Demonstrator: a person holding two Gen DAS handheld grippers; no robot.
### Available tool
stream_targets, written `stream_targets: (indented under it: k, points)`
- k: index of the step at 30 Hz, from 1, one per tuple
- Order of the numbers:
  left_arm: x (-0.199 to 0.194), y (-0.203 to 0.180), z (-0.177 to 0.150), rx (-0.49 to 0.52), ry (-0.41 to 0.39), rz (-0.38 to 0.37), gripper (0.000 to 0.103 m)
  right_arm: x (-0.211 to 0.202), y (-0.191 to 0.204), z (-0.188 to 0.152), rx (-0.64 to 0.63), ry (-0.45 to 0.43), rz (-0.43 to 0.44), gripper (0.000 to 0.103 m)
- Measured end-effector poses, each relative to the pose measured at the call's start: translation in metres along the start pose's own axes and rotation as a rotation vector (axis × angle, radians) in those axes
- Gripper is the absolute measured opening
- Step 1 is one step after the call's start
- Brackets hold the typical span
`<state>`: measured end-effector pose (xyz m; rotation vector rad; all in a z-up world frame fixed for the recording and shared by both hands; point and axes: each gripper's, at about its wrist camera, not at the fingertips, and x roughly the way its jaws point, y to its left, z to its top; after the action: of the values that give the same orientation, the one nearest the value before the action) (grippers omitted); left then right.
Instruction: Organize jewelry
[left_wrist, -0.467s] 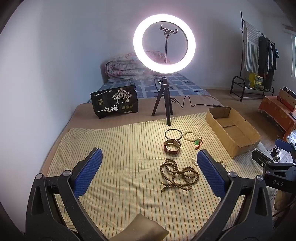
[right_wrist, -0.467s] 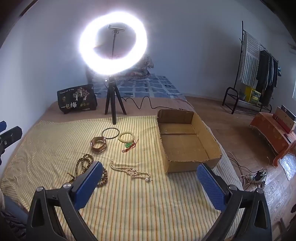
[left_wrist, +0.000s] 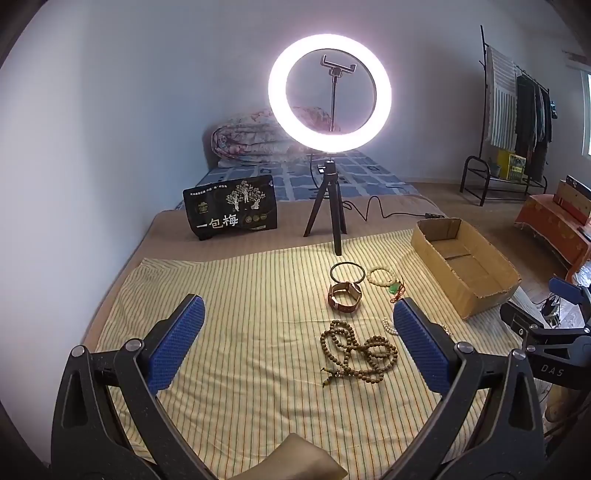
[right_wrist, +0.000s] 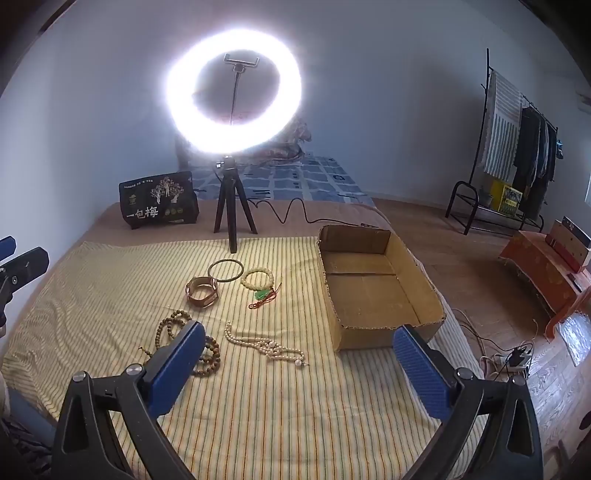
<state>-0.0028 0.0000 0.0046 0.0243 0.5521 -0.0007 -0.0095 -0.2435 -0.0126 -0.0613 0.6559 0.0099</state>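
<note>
Jewelry lies on a striped cloth: a brown wooden bead necklace, a pearl necklace, a brown-strap watch, a dark bangle, a pale bead bracelet and a green pendant on red cord. An empty cardboard box sits to their right. My left gripper is open and empty, held above the cloth before the wooden beads. My right gripper is open and empty, near the pearl necklace.
A lit ring light on a tripod stands behind the jewelry, its cable trailing right. A black printed bag sits at the back left. A clothes rack and an orange cabinet stand on the floor at right.
</note>
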Motion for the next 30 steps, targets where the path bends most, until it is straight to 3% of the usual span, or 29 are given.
stream_targets:
  k: [30]
  points:
    - [-0.0019, -0.0007, -0.0022, -0.018, 0.001, -0.007, 0.103, -0.0045, 0.0033, -0.0061, 0.0, -0.027, -0.019, 0.103]
